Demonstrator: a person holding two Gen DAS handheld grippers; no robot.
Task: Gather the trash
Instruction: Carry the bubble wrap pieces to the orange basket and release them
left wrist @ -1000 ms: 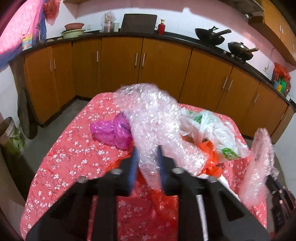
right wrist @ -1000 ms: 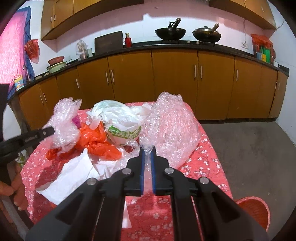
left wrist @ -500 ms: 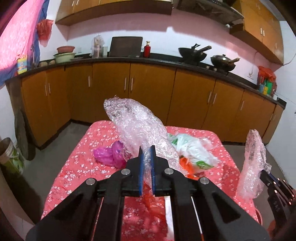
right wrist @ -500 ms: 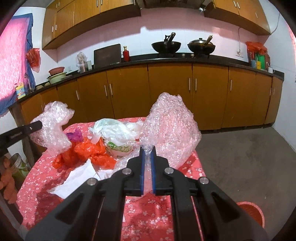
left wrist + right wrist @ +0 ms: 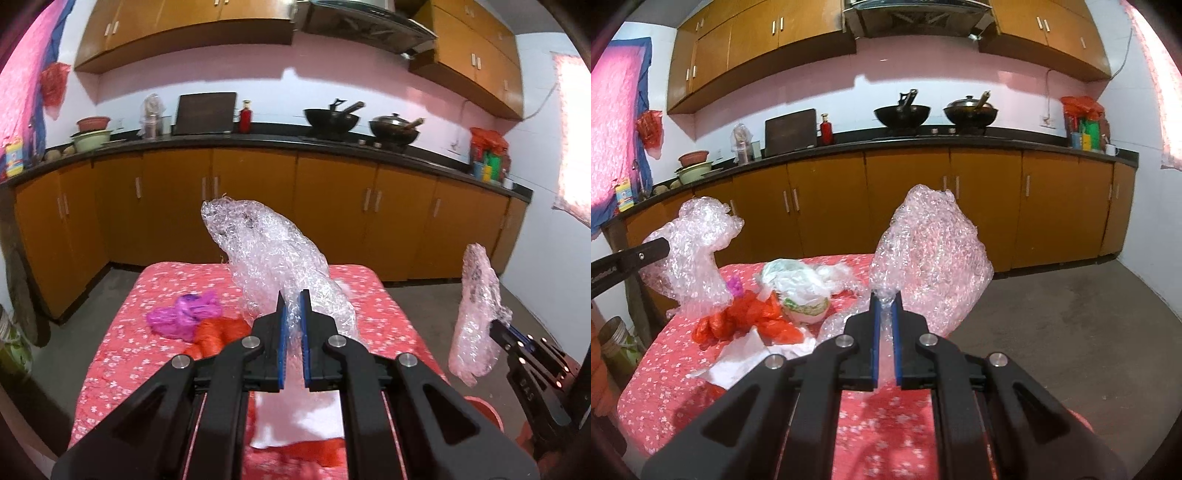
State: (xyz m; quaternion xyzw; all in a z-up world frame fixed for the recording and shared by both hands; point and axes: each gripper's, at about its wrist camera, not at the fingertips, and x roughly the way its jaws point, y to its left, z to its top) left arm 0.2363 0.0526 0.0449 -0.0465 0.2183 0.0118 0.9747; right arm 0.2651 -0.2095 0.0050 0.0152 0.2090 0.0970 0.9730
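Left gripper [image 5: 291,306]: clamped on left bubble wrap [image 5: 273,254], held above the table [image 5: 122,354], long axis rising up-left.
Right gripper [image 5: 885,308]: pinching right bubble wrap [image 5: 931,258], upright, off the table's right edge.
Writing: none legible.

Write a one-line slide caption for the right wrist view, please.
Right gripper shut on a bubble wrap wad above the red table; bags and paper remain.

The left gripper [image 5: 291,306] and right gripper [image 5: 885,308] look alike: matte black angular linkages, round silver screws, and blue pads [image 5: 874,339] lining each finger.
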